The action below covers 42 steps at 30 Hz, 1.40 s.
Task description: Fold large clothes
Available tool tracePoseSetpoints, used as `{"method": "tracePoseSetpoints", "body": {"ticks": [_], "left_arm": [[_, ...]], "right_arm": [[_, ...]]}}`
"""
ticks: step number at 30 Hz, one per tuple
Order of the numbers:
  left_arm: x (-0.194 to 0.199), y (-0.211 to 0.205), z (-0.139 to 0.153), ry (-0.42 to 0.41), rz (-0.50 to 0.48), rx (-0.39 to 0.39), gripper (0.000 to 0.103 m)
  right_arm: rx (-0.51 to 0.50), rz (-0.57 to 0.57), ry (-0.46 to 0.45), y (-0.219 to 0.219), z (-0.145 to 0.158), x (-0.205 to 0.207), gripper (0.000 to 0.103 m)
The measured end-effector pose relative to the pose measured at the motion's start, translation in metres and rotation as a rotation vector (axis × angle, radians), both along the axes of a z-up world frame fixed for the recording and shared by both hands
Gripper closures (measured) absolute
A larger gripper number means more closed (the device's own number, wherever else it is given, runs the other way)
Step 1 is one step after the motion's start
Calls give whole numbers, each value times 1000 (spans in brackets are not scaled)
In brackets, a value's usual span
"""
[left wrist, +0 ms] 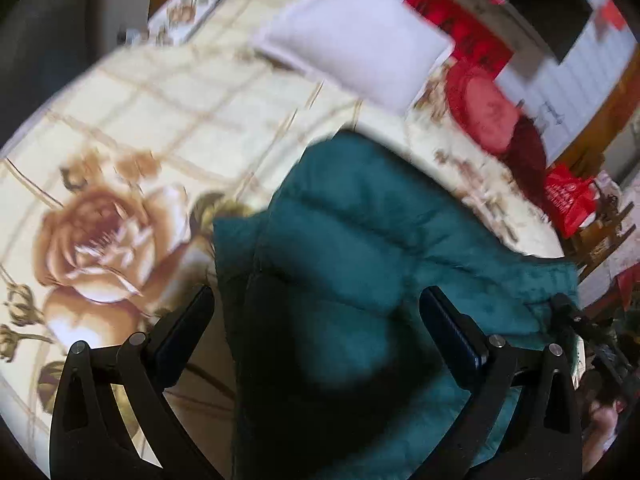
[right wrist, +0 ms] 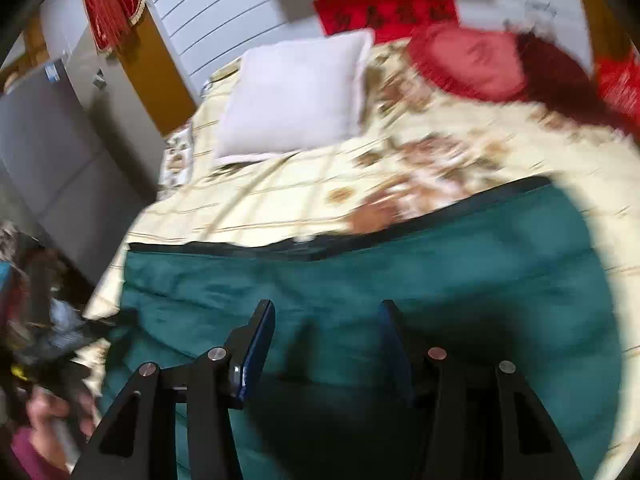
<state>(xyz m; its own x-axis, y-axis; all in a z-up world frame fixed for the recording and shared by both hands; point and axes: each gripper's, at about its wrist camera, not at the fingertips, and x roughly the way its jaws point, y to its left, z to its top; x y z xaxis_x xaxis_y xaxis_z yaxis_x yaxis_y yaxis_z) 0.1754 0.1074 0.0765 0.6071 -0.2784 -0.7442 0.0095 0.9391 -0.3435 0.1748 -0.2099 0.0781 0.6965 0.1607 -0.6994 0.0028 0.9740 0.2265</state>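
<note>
The teal garment (right wrist: 360, 280) looks like soft, matt, quilted cloth with a slightly velvety nap. The bedspread (left wrist: 168, 112) is smooth printed fabric. Both grippers' fingers (right wrist: 256, 344) look like matt black plastic with shiny metal pins.

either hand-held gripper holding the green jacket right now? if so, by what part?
Neither. The left hand-held gripper and right hand-held gripper stand open above the green jacket, which lies on the bed.
</note>
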Motion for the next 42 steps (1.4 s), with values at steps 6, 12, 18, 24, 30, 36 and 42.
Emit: {"method": "tracePoseSetpoints", "body": {"ticks": [6,12,18,24,30,36,42], "left_arm": [[-12,-16,31,-107,4,63,0],[3,-31,7,-52,12,133,0],[12,-28,-24,24,15,142,0],[11,-27,-30,31,12,142,0],[9,-27,-29,37,11,141,0],[6,-26,-31,45,16,129,0],[1,-28,-30,82,15,152,0]], "right_arm": [[-70,-103,-1,-37,-6,-6,52],[-77,-138,15,-48,-21,4,48],[-74,-127,67,-47,-46,21,44],[-80,-126,87,-46,-48,19,45],[-21,-142,7,-55,-17,-29,45],[-73,-164,68,-60,-33,-47,32],[-96,-153,89,-52,-27,-50,29]]}}
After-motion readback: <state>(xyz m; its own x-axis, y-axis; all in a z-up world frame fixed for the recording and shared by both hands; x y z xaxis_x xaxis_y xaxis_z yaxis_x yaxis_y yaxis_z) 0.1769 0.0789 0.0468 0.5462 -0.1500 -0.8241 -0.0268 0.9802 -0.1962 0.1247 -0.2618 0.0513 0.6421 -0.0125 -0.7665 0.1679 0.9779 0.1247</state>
